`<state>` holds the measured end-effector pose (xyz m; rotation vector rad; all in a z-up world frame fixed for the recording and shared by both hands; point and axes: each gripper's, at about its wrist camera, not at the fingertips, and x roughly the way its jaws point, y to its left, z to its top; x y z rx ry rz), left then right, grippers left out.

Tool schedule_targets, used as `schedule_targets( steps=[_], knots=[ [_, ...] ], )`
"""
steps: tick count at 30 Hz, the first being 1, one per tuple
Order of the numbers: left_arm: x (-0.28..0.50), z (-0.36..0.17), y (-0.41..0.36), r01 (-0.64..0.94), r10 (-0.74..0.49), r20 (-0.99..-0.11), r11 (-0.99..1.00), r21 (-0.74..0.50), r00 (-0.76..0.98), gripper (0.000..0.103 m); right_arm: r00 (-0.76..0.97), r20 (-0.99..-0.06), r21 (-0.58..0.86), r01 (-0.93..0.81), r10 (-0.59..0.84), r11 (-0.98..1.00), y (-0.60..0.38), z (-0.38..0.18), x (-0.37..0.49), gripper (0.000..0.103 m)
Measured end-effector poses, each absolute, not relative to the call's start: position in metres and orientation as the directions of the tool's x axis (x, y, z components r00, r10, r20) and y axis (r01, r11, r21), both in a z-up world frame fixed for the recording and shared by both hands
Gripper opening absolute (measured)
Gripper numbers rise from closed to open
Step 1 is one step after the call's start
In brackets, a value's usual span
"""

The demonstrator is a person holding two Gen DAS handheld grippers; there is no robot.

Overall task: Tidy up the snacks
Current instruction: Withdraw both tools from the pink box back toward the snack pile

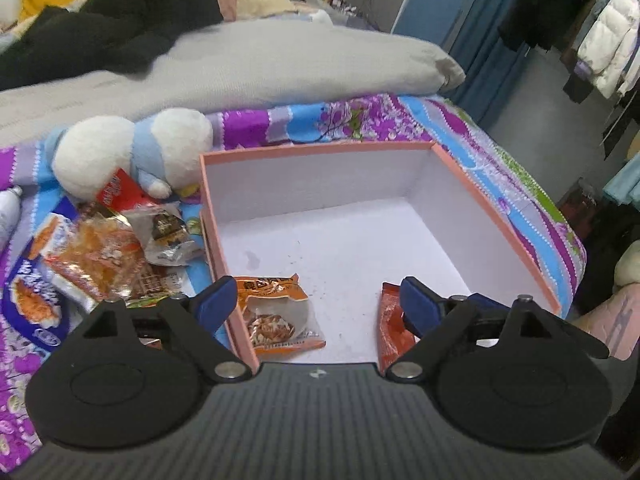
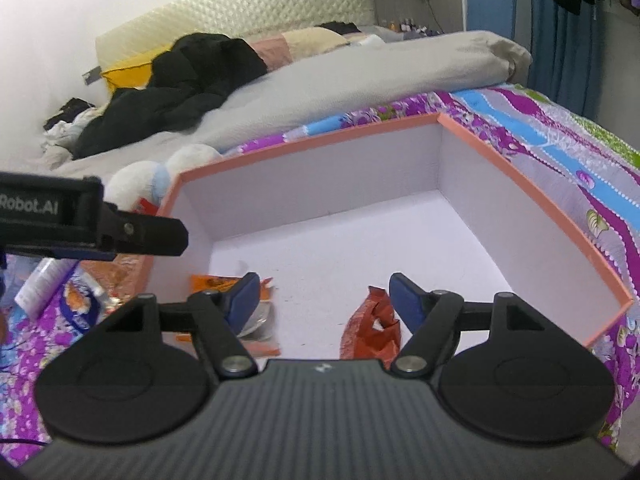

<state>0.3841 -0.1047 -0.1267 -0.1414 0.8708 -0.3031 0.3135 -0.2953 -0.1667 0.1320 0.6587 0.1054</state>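
Observation:
A pink-rimmed box with a white inside (image 1: 496,216) (image 2: 532,196) stands on the bed. Inside it lie an orange snack packet (image 1: 276,316) (image 2: 208,282) at the near left and a red packet (image 1: 394,320) (image 2: 370,328) at the near right. A pile of loose snack packets (image 1: 100,252) lies left of the box. My left gripper (image 1: 318,300) is open and empty above the box's near edge. My right gripper (image 2: 324,298) is open and empty above the near floor of the box. The left gripper's body (image 2: 80,220) shows at the left of the right wrist view.
A white and blue plush toy (image 1: 132,152) lies behind the snack pile. A grey duvet (image 1: 260,64) and black clothes (image 1: 132,20) cover the bed beyond. The bed's edge (image 1: 560,220) drops off right of the box. Clothes (image 1: 600,40) hang at the far right.

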Motion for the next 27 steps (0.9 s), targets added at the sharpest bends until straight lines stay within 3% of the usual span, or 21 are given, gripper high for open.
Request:
schedule_targets(
  steps=[14,27],
  knots=[
    [0.277,-0.071,-0.054,0.180,-0.291,-0.657,0.956,-0.233,0.696,0.091,0.844,-0.504,0.155,-0.122,0.185,0.980,-0.260,-0.116,0.233,0.073],
    [0.186,-0.053,-0.002,0.132,-0.244,-0.603,0.966,-0.224,0.760,0.091,0.843,-0.472,0.127,-0.224,0.258,0.966,-0.220,-0.101,0.170,0.073]
  ],
)
